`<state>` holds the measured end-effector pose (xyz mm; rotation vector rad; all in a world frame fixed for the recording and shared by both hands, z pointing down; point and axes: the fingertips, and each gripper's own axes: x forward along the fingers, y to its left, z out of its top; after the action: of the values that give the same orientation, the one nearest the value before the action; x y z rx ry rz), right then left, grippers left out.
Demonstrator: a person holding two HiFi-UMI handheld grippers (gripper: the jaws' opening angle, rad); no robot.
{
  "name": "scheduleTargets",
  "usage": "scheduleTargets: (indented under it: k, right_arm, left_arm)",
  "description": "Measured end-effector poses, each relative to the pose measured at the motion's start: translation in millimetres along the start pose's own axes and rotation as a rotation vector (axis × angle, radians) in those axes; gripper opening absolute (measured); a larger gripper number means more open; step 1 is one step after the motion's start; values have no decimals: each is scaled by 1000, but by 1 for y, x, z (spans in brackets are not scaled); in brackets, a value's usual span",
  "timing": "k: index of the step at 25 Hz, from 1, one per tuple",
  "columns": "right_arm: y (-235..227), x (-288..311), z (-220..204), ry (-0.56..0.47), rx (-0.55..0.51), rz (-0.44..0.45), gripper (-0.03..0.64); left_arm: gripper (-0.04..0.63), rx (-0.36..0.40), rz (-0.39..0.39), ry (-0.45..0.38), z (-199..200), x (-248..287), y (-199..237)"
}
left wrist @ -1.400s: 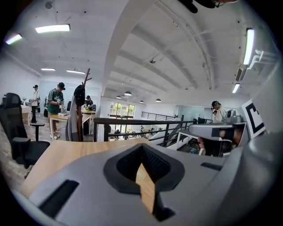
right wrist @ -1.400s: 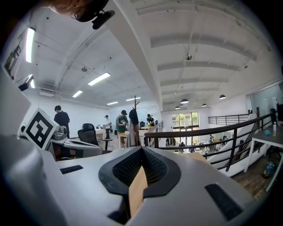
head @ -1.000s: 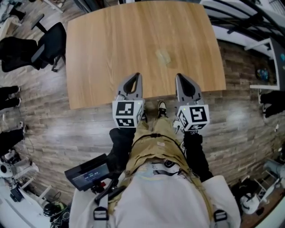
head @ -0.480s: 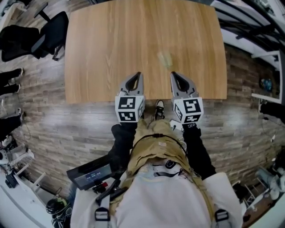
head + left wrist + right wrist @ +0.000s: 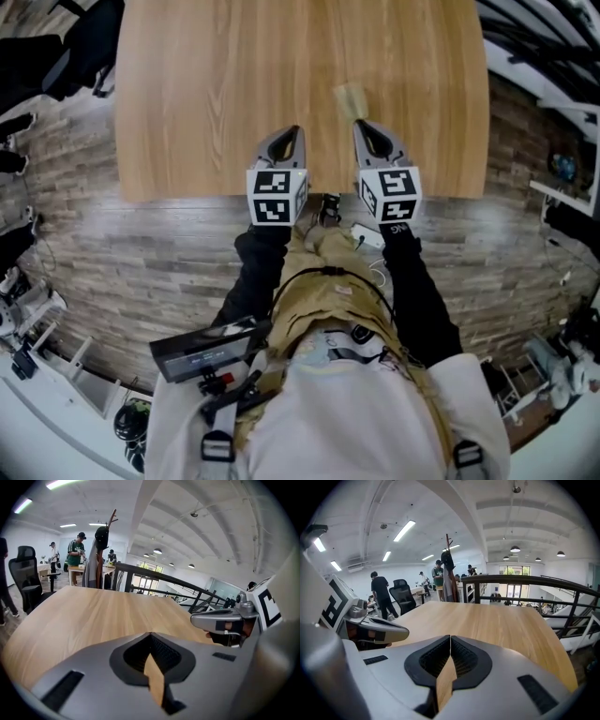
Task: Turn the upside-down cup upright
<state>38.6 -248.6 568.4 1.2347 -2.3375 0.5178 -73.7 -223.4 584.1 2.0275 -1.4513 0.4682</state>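
A small clear cup (image 5: 352, 97) stands on the wooden table (image 5: 206, 94), right of its middle; which end is up is too faint to tell. In the head view my right gripper (image 5: 362, 127) is shut and empty, its tip just short of the cup. My left gripper (image 5: 286, 136) is also shut and empty, beside it over the table's near edge. In the left gripper view the left gripper (image 5: 150, 634) has its jaws together, with the right gripper's side at the right. The right gripper (image 5: 450, 637) shows closed jaws too. Neither gripper view shows the cup.
Black office chairs (image 5: 80, 42) stand left of the table and a dark railing (image 5: 539, 42) runs along its right. Far behind the table are a coat rack (image 5: 101, 550) and people at desks (image 5: 75, 554). A small screen unit (image 5: 208, 351) hangs at the person's waist.
Both grippers have come down and forward towards the table; the right tip is now close to the cup. The head view has tilted, so the table fills more of the top.
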Motion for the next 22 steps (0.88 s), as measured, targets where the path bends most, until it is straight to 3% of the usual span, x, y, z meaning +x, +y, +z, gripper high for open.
scheduleTargets:
  k: [18,22]
  right_arm:
    - [-34,78,-32,101,11,-9,26]
    - [-41,92,-38,135,10,-10,82]
  left_arm:
    - [2,-33,-16,166,-39,52,19]
    - [2,-53,-15,169,-39,60,22]
